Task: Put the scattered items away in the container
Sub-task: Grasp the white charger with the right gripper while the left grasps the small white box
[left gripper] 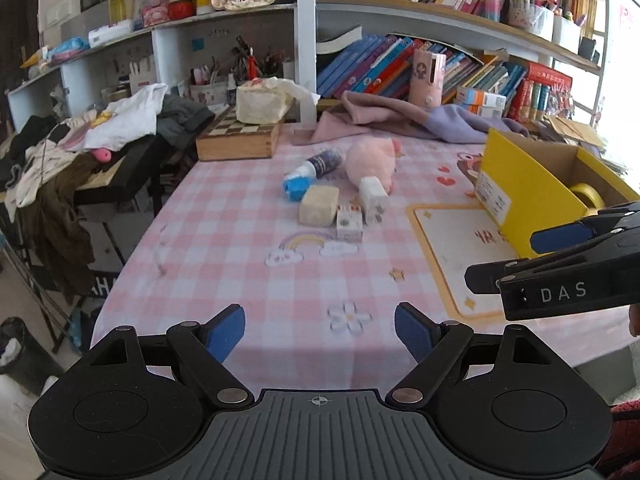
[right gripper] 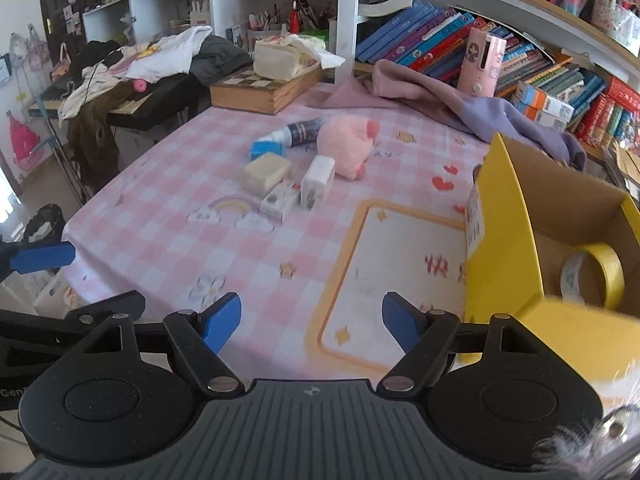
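Observation:
A cluster of loose items lies mid-table: a pink plush toy [left gripper: 372,162] [right gripper: 346,144], a dark bottle [left gripper: 320,164] [right gripper: 300,131], a blue pack [left gripper: 295,188], a beige block [left gripper: 319,206] [right gripper: 265,174], a small white box [left gripper: 349,222] [right gripper: 280,201] and a white tissue pack [left gripper: 373,199] [right gripper: 317,182]. The yellow cardboard box [left gripper: 520,196] [right gripper: 508,240] stands at the right with a roll of yellow tape [right gripper: 596,278] inside. My left gripper [left gripper: 320,332] is open over the near table edge. My right gripper [right gripper: 312,322] is open beside the box, empty.
A pink checked cloth covers the table [left gripper: 240,248]. At the back lie a wooden chessboard box [left gripper: 240,138] and a pink and purple garment [left gripper: 420,118]. Bookshelves rise behind. A clothes-covered keyboard stand [left gripper: 112,176] is at the left. A sleeve shows at the lower right.

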Demonstrator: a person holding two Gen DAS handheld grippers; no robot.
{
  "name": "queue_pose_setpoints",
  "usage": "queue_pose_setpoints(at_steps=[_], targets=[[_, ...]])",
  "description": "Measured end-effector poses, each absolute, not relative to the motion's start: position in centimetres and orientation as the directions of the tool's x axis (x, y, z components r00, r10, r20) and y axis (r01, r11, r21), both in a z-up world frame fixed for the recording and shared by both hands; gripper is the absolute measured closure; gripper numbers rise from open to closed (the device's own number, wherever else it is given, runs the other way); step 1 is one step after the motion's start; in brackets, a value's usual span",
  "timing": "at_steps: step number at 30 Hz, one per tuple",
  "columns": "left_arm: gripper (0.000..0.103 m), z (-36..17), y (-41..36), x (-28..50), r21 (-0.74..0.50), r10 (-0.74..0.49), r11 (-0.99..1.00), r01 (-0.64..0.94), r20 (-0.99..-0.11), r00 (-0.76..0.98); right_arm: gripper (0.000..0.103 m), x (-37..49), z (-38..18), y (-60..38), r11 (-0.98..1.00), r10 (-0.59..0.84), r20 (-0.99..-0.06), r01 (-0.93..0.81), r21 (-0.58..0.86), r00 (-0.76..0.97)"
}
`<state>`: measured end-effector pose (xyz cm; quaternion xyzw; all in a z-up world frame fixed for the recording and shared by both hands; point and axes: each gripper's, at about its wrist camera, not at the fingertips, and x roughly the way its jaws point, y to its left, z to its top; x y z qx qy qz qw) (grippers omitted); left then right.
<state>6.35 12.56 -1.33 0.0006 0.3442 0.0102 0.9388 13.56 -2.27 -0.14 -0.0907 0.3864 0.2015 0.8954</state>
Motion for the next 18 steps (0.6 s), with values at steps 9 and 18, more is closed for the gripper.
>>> queue_pose_setpoints(at_steps=[9,18], targets=[[0.020,-2.3,12.4,12.5,0.013,-0.001,1.000,0.013,-0.667,0.745,0.031,20.9,-0.2,-0.8,0.883,0.316,-0.733,-0.469,-0.004,0.602],[0.020,-3.8,12.6,17.3,0.033,0.016,0.999,0.012,-0.715,0.699,0.035,27.5,-2.2,1.2,0.865,0.342,-0.770,-0.500,0.035,0.538]])
